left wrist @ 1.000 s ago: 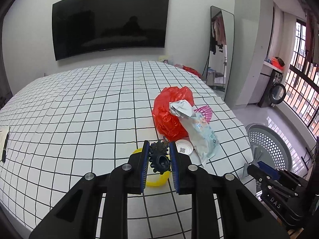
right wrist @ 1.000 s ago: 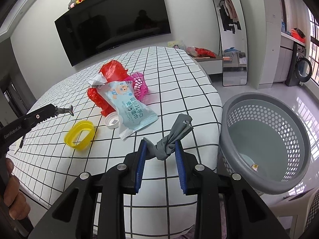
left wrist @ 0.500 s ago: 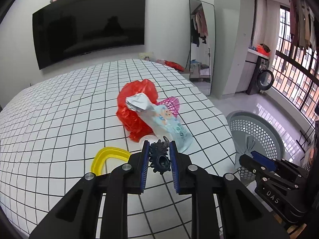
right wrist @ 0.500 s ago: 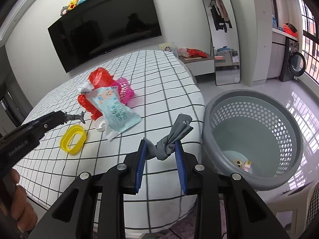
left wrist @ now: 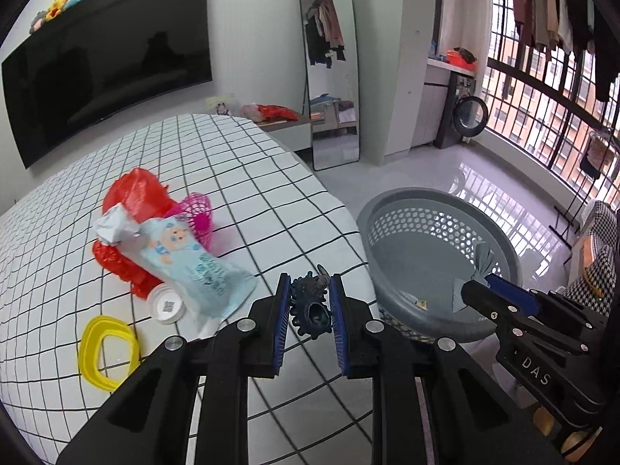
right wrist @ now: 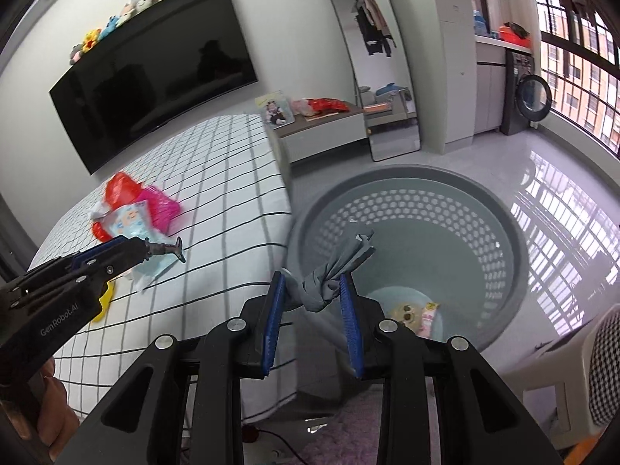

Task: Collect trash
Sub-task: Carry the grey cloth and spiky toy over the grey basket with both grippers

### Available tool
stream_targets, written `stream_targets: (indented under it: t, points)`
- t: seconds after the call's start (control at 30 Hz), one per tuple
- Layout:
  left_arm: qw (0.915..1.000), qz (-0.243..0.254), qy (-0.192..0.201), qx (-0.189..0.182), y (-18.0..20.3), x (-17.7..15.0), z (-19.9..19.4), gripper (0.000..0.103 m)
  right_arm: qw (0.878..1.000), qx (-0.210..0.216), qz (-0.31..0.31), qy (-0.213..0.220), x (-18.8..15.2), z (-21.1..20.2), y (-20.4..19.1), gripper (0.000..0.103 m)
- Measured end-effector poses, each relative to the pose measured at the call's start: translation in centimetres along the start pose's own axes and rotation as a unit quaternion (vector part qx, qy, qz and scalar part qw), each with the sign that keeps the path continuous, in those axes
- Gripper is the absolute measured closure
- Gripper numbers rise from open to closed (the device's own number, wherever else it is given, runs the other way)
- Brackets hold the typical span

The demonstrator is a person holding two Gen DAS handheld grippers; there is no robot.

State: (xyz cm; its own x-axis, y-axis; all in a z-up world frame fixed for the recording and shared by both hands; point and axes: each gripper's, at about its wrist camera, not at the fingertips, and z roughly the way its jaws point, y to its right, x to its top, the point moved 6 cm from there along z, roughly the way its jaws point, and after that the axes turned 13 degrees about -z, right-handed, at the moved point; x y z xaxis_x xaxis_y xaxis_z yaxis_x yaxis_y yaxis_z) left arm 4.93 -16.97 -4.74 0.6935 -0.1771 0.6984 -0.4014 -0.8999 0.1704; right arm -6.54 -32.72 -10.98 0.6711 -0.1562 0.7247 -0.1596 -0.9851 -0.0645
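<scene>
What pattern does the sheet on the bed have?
The bed sheet is white with a black grid of squares, clearest in the left wrist view.

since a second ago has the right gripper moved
Yes. The right gripper, shut on the grey knotted wrapper, has swung off the checked bed to over the grey perforated basket.

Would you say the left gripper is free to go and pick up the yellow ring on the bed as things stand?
Probably not yet. The left gripper is shut on a dark spiky toy, so its jaws are occupied. The yellow ring itself lies uncovered on the bed, nothing over it.
</scene>
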Motion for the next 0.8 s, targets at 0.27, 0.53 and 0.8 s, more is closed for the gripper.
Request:
stream_targets:
  t: [0.27,0.53,0.8]
  points:
    - [0.9995,0.022,-0.014,-0.020,4.0,0.6,2.1,0.082,1.000,-0.015,0.018,-0.009,-0.3,0.3,3.4,0.075]
    - [0.9988,0.032,-0.026,-0.026,6.2,0.9,4.1,0.082,0.999,-0.019,0.024,-0.013,-0.2,0.8,5.2,0.075]
    - [0.9983,0.038,-0.039,-0.022,7.1,0.2,5.2,0.082,0.999,-0.015,0.030,-0.020,-0.4,1.8,6.2,0.075]
